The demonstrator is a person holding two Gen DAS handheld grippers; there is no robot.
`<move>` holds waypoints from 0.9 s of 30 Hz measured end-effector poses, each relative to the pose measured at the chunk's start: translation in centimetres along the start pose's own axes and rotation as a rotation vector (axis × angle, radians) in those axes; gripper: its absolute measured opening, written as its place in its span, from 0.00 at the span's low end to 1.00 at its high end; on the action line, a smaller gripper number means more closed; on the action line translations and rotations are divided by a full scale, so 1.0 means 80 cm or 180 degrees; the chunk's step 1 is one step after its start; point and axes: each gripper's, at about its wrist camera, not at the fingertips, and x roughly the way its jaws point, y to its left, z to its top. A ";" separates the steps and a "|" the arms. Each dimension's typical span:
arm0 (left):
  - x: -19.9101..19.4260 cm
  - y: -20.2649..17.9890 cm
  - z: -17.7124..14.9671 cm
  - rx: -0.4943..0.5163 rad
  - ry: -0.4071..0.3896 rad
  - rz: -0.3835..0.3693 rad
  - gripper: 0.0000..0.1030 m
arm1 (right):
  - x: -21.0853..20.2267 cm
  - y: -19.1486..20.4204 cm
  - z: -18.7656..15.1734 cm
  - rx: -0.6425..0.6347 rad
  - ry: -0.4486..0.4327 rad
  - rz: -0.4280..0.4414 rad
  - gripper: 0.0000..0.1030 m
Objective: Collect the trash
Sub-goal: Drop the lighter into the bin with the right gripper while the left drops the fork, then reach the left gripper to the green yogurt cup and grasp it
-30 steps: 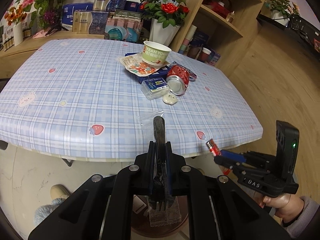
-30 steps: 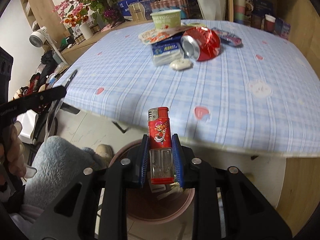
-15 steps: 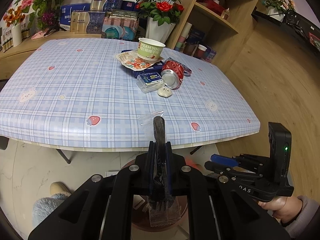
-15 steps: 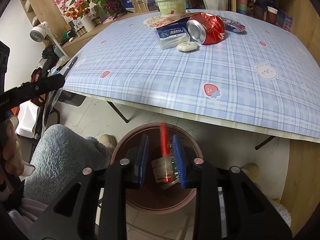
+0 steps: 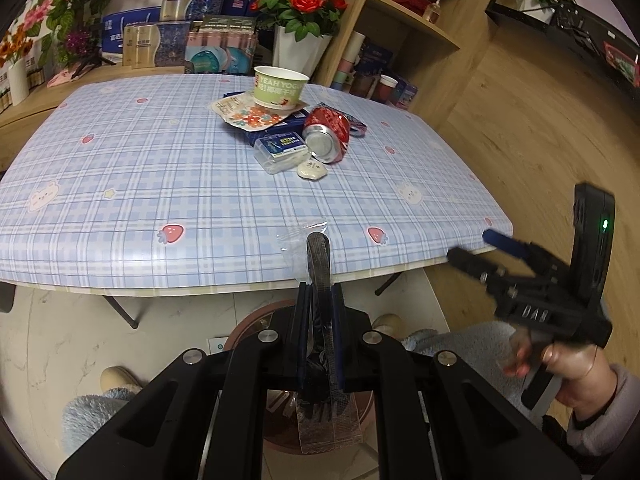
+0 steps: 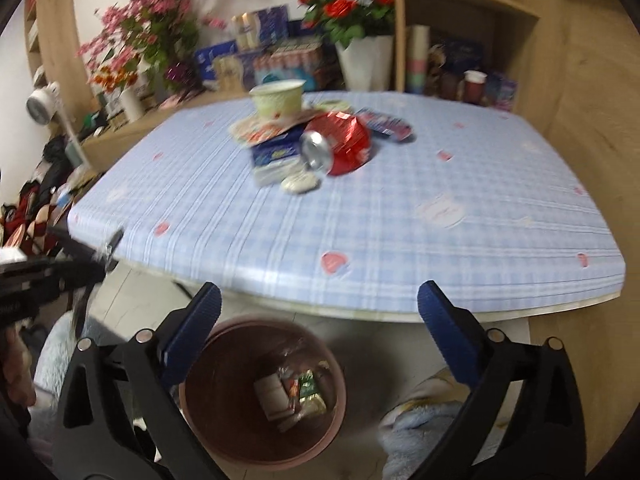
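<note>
My left gripper [image 5: 319, 292] is shut on a wrapped black plastic fork [image 5: 319, 264] in a clear sleeve, held over the pink trash bin [image 5: 256, 320] below the table's front edge. My right gripper [image 6: 318, 304] is open and empty above the same bin [image 6: 320, 344], which holds several wrappers and the red lighter [image 6: 294, 390]. It also shows in the left wrist view [image 5: 476, 252]. On the table lie a crushed red can [image 5: 326, 134], a yogurt cup [image 5: 280, 88], a clear plastic box [image 5: 280, 152], a flowered wrapper [image 5: 250, 114] and a small white piece [image 5: 312, 169].
The blue plaid table [image 5: 140, 168] fills the middle. Flower vases and boxes [image 5: 200, 40] stand behind it; a wooden shelf [image 5: 400, 20] is at the right. Fuzzy slippers [image 5: 120, 380] are on the floor beside the bin.
My right gripper opened and dropped the red lighter into the bin, then rose and opened wide. My left gripper keeps its hold on the fork and drew back slightly.
</note>
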 end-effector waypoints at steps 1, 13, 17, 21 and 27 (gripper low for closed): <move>0.001 -0.002 0.000 0.0017 0.0015 -0.0007 0.10 | -0.002 -0.004 0.002 0.0039 -0.0036 -0.0019 0.94; 0.002 -0.014 -0.001 0.0133 0.0066 -0.0047 0.43 | -0.007 -0.019 0.001 0.0139 -0.0070 -0.0134 0.94; -0.002 -0.005 0.003 0.0014 -0.0011 0.0026 0.71 | -0.007 -0.022 0.000 0.0158 -0.0062 -0.0160 0.94; -0.009 0.012 0.008 -0.0189 -0.0171 0.0154 0.86 | -0.005 -0.024 0.002 0.0172 -0.0049 -0.0184 0.94; -0.017 0.039 0.011 -0.0458 -0.0366 0.0312 0.90 | -0.003 -0.025 0.001 0.0176 -0.0017 -0.0220 0.94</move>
